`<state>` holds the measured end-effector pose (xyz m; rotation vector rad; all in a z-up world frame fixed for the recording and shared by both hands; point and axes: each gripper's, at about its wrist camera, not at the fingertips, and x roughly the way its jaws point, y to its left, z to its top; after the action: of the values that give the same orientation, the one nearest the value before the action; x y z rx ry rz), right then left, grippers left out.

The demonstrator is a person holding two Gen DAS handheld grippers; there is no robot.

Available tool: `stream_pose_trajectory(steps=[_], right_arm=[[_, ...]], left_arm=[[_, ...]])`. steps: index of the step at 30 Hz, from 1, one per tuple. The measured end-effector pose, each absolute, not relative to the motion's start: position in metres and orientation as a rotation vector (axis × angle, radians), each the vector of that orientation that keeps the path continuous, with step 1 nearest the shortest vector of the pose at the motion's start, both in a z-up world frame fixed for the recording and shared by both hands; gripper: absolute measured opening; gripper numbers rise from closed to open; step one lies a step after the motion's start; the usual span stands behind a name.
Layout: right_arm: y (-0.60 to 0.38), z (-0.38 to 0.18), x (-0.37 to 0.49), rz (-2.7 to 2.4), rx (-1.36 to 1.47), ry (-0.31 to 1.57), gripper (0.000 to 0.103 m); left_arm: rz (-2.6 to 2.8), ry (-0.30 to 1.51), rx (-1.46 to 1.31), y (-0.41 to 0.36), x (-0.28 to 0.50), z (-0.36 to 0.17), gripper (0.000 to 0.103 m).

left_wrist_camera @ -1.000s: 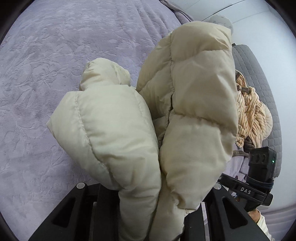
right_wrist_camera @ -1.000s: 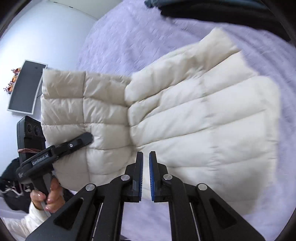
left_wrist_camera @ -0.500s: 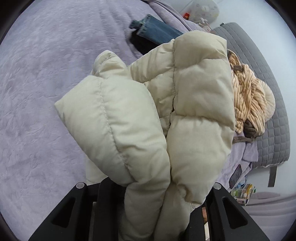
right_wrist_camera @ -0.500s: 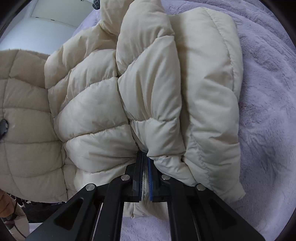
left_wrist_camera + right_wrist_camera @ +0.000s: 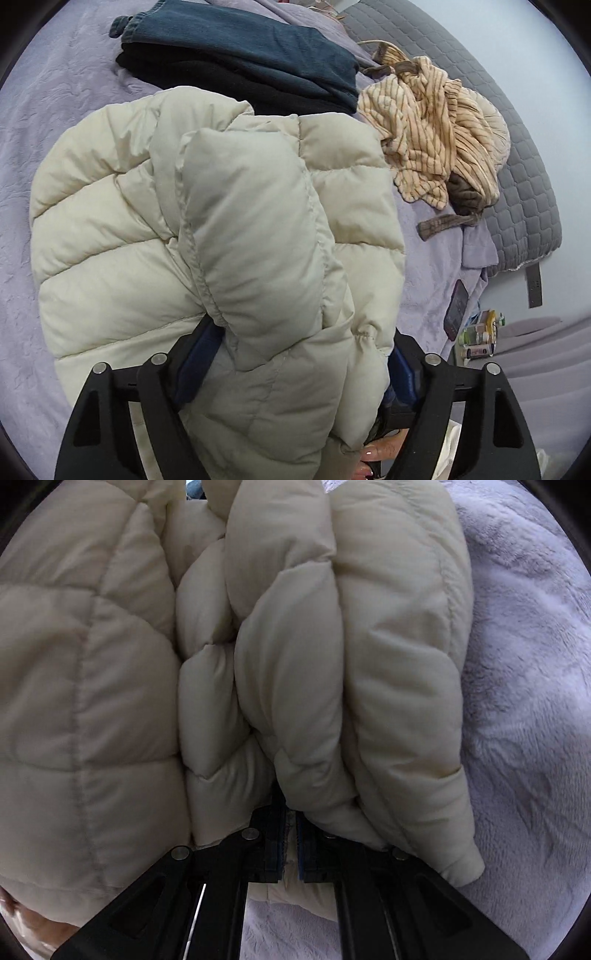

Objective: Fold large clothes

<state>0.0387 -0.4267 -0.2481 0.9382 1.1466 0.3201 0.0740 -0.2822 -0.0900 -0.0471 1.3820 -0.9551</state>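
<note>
A cream quilted puffer jacket (image 5: 221,229) lies bunched on the purple bedspread (image 5: 48,92). In the left wrist view a thick fold of it sits between my left gripper's (image 5: 295,362) wide-apart fingers, which are mostly hidden by the fabric. In the right wrist view the jacket (image 5: 288,657) fills most of the frame. My right gripper (image 5: 291,834) is shut on a thin edge of the jacket, and folds bulge over its fingertips.
Folded dark blue and black clothes (image 5: 236,59) lie beyond the jacket. A striped tan garment (image 5: 439,125) is heaped to the right by a grey quilted headboard (image 5: 524,177). A phone (image 5: 456,310) lies at the bed edge, with small bottles (image 5: 480,336) beyond.
Both grippers have brought the jacket down onto the bed. The left gripper's fingers have spread wider around the fold. The right gripper has closed on a jacket edge and moved in close.
</note>
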Motion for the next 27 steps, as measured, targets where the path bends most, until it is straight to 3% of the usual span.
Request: stream_pose_trajectory(steps=[9,10,11,12,13,19,21,22,23,27], right_arm=[[-0.519,-0.22,0.0,0.244,1.048,1.09,0.012],[-0.531,-0.212,-0.004,0.21,1.05,1.07,0.035],[-0.542,-0.203,-0.007,0.181,1.053,1.042,0.076],[-0.554,-0.193,-0.01,0.172,1.066,0.998,0.088],[-0.566,-0.183,-0.011,0.186,1.087,0.949,0.089],[-0.576,-0.137,0.028,0.359,1.144,0.812,0.087],[-0.564,-0.135,0.055,0.397,1.133,0.867,0.063],[-0.555,-0.14,0.068,0.399,1.126,0.914,0.017],[-0.552,-0.15,0.079,0.379,1.112,0.969,0.008],[-0.543,-0.17,0.096,0.295,1.0,1.072,0.008]], left_arm=[[-0.995,1.367,-0.146,-0.281,0.076,-0.092,0.081],[-0.991,1.363,-0.147,-0.28,0.076,-0.092,0.081],[-0.99,1.358,-0.146,-0.28,0.076,-0.092,0.081],[-0.989,1.354,-0.143,-0.28,0.075,-0.091,0.081],[-0.985,1.349,-0.134,-0.28,0.074,-0.09,0.081],[-0.972,1.324,-0.066,-0.288,0.066,-0.085,0.081],[-0.964,1.327,-0.051,-0.289,0.064,-0.083,0.081],[-0.962,1.332,-0.049,-0.289,0.063,-0.08,0.081],[-0.962,1.337,-0.046,-0.289,0.062,-0.076,0.081],[-1.016,1.302,-0.034,-0.282,0.058,-0.041,0.081]])
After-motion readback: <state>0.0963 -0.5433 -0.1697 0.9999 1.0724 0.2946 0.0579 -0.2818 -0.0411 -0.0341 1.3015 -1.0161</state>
